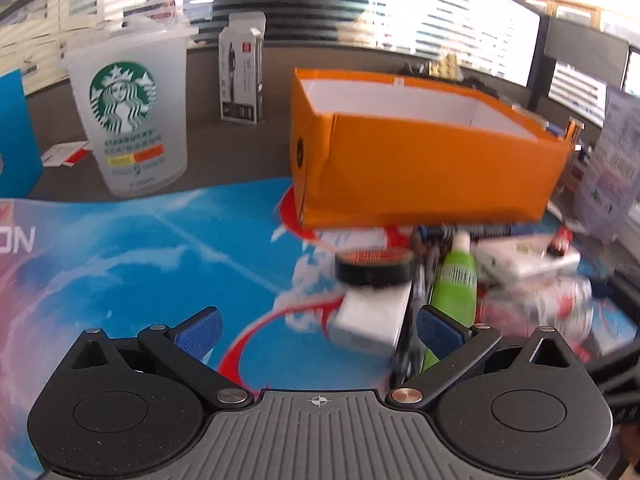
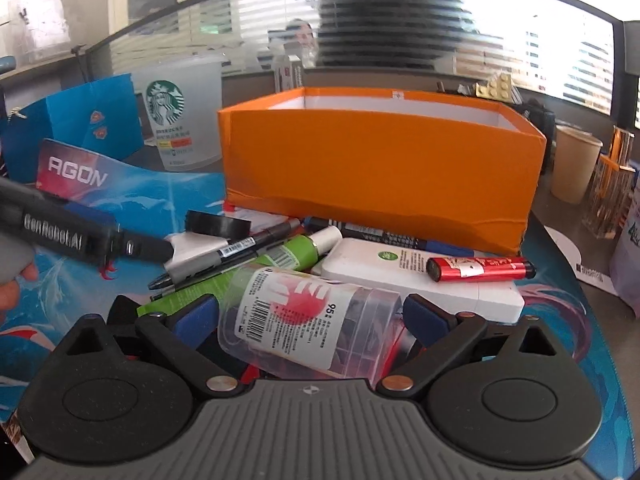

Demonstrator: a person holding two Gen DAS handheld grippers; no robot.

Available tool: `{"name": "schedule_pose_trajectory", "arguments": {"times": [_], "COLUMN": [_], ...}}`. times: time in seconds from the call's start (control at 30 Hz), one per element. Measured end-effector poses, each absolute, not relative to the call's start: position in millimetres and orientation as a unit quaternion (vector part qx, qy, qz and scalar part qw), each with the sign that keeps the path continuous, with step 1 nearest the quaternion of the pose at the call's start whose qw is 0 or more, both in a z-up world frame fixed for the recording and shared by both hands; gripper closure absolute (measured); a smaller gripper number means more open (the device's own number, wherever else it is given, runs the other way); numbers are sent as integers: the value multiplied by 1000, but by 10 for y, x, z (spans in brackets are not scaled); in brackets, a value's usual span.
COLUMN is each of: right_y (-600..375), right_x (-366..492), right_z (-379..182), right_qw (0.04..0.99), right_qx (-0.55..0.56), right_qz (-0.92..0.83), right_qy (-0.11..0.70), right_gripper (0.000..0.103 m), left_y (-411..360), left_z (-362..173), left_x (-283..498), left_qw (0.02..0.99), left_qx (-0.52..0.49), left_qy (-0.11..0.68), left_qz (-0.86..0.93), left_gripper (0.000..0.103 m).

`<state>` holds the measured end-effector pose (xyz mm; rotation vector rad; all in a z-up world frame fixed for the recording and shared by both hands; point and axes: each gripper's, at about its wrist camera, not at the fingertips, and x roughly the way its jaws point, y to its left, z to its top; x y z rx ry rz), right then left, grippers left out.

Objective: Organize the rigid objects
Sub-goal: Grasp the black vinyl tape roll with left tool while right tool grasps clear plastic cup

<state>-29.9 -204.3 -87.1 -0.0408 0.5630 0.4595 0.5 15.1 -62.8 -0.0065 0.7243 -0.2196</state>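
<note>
An open orange box [image 1: 420, 160] [image 2: 380, 168] stands on the blue mat, with a pile of small items in front of it. My right gripper [image 2: 310, 316] is open, and a clear plastic jar [image 2: 304, 320] with a white-and-red label lies on its side between the fingers. Past it lie a white power bank [image 2: 420, 280] with a red lighter [image 2: 480, 270] on top, a green tube [image 2: 280, 256] [image 1: 456, 280], markers [image 2: 240, 246] and a black tape roll [image 2: 218, 222] [image 1: 376, 266]. My left gripper [image 1: 318, 330] is open just short of a small white block [image 1: 372, 320].
A Starbucks cup [image 1: 128, 120] [image 2: 172, 120] and a pen carton [image 1: 242, 72] stand behind the mat at the left, beside a blue bag [image 2: 88, 120]. A paper cup [image 2: 576, 168] and a rack stand at the right. A hand [image 2: 12, 280] holds the left tool.
</note>
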Motion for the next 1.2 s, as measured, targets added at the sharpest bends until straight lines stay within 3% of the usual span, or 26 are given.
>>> {"name": "schedule_pose_trajectory", "arguments": {"times": [0.5,0.7,0.73,0.77,1.2], "right_y": [-2013,-2003,-1998,-1996,-2027], "right_x": [-250,-241,-239,-238,-333], "right_z": [-889,-888,-887,-887,-785], "right_qw": [934,935,935,936,941], "right_qx": [-32,-32,-33,-32,-37], "right_qz": [229,228,226,224,217], "right_qy": [273,272,271,271,257], "right_gripper": [8,9,9,10,10], "left_y": [-90,-109,-141,-163,-44], "left_z": [-798,-845,-847,-847,-727], "left_x": [512,509,495,483,366], "left_qw": [922,918,920,922,923], "left_qx": [5,-9,3,12,-10], "left_qy": [366,366,361,358,355], "left_qz": [-126,-153,-149,-146,-151], "left_gripper": [2,26,41,45,49]}}
